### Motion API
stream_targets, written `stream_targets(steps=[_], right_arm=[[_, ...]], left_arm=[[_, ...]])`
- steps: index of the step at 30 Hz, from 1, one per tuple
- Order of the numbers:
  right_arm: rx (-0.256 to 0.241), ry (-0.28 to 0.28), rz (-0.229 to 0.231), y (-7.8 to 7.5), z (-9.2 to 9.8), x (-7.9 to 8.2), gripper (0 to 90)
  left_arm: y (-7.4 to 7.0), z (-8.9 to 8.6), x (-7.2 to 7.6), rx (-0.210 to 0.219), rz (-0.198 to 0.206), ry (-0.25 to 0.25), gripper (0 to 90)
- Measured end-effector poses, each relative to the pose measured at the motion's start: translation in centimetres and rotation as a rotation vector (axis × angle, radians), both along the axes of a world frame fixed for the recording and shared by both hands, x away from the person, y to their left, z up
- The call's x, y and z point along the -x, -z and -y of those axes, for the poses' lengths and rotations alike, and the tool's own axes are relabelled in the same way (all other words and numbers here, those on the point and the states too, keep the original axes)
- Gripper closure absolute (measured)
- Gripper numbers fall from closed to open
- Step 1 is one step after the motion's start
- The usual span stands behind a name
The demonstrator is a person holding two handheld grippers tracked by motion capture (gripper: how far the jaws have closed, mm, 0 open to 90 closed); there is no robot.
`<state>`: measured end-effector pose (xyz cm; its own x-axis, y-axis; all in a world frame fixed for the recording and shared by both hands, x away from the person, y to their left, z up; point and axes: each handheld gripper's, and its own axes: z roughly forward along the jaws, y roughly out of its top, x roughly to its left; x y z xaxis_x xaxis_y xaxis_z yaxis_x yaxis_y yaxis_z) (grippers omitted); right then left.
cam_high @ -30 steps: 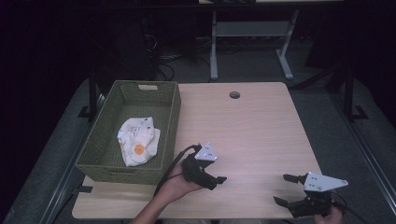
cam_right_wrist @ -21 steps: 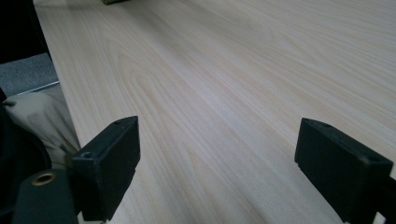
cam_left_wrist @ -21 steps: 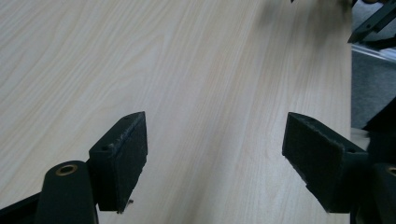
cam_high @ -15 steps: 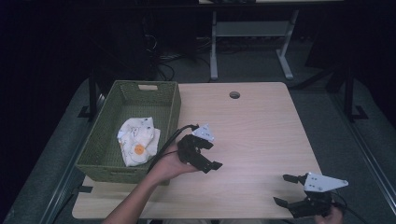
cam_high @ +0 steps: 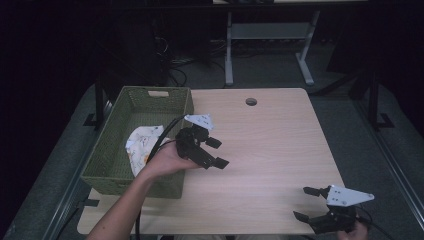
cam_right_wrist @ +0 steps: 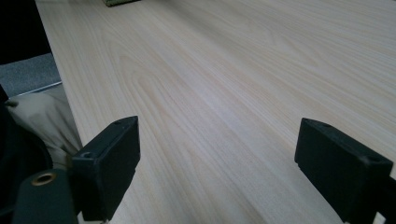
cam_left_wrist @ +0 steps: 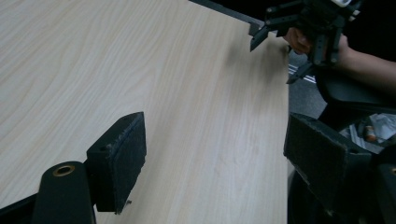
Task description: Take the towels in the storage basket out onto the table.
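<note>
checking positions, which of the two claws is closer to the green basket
The left claw: it hovers just right of the green basket that holds a white cloth. The right claw sits at the table's near right corner.

No readable text, label, brand, number or sign on anything.

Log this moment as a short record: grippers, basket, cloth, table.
left gripper: open, holds nothing, raised above the table beside the basket's right wall
right gripper: open, holds nothing, low at the table's near right corner
basket: green, woven, on the left part of the table
cloth: white with an orange mark, crumpled, inside the basket
table: light wood, round hole near the far edge
</note>
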<state>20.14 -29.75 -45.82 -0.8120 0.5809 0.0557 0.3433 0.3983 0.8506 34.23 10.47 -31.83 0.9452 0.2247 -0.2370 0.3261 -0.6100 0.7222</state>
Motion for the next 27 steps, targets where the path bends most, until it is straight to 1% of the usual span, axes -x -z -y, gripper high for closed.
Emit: stream_targets(steps=[2, 3, 5, 6, 7, 8, 9, 11, 12, 15, 16, 18, 19, 23, 25, 26, 27], right_arm=[[0.0, 0.0, 0.004, 0.0, 0.0, 0.0, 13.8], [0.001, 0.0, 0.004, 0.0, 0.1, 0.0, 13.8], [0.001, 0.001, 0.004, 0.0, 0.0, 0.0, 13.8], [0.001, 0.001, 0.004, 0.0, 0.0, 0.0, 13.8], [0.001, 0.002, 0.004, 0.0, 0.0, 0.0, 13.8], [0.001, 0.002, 0.005, 0.0, 0.1, 0.0, 13.8], [0.001, 0.002, 0.005, 0.0, 0.1, 0.0, 13.8], [0.002, 0.002, 0.001, 0.0, 0.0, 0.0, 13.8], [0.005, 0.002, 0.0, 0.0, 0.0, 0.0, 13.8], [0.003, 0.002, 0.002, 0.0, -0.1, 0.0, 13.8], [0.002, 0.003, 0.003, 0.0, 0.0, 0.0, 13.8], [0.0, 0.002, 0.004, 0.0, 0.0, 0.0, 13.8], [0.0, 0.001, 0.005, 0.0, 0.0, 0.0, 13.8], [0.001, 0.001, 0.007, 0.0, 0.0, 0.0, 13.8], [0.001, 0.002, 0.008, 0.0, 0.0, 0.0, 13.8], [0.001, 0.002, 0.009, 0.0, 0.0, 0.0, 13.8], [0.001, 0.002, 0.009, 0.0, 0.0, 0.0, 13.8]], left_arm=[[-0.4, -0.7, -0.3, -0.002, -0.002, 0.001, 21.3], [-0.5, -0.9, -0.5, 0.0, -0.013, 0.004, 21.3], [-0.7, -1.5, -0.7, 0.002, -0.012, -0.01, 21.5], [-0.7, -1.5, -0.7, 0.002, -0.012, -0.01, 21.6], [-0.8, -2.1, -1.0, 0.001, -0.017, -0.022, 21.5], [-0.9, -2.5, -1.1, 0.006, -0.016, -0.024, 21.6], [-0.9, -2.5, -1.1, 0.006, -0.016, -0.024, 21.6], [-1.0, -3.2, -1.4, 0.006, -0.017, -0.039, 21.6], [-1.0, -4.0, -1.7, 0.019, -0.022, -0.061, 21.7], [-1.1, -5.2, -2.2, 0.036, -0.034, -0.088, 21.8], [-1.1, -5.5, -2.3, 0.034, -0.04, -0.098, 21.9], [-1.1, -5.9, -2.3, 0.031, -0.039, -0.107, 22.3], [-1.0, -6.3, -2.4, 0.026, -0.04, -0.116, 22.3], [-0.8, -7.8, -2.6, 0.035, -0.053, -0.144, 23.8], [-0.7, -8.3, -2.7, 0.032, -0.057, -0.154, 23.9], [-0.6, -8.5, -2.8, 0.035, -0.061, -0.167, 23.9], [-0.6, -8.5, -2.8, 0.035, -0.061, -0.167, 23.9]])
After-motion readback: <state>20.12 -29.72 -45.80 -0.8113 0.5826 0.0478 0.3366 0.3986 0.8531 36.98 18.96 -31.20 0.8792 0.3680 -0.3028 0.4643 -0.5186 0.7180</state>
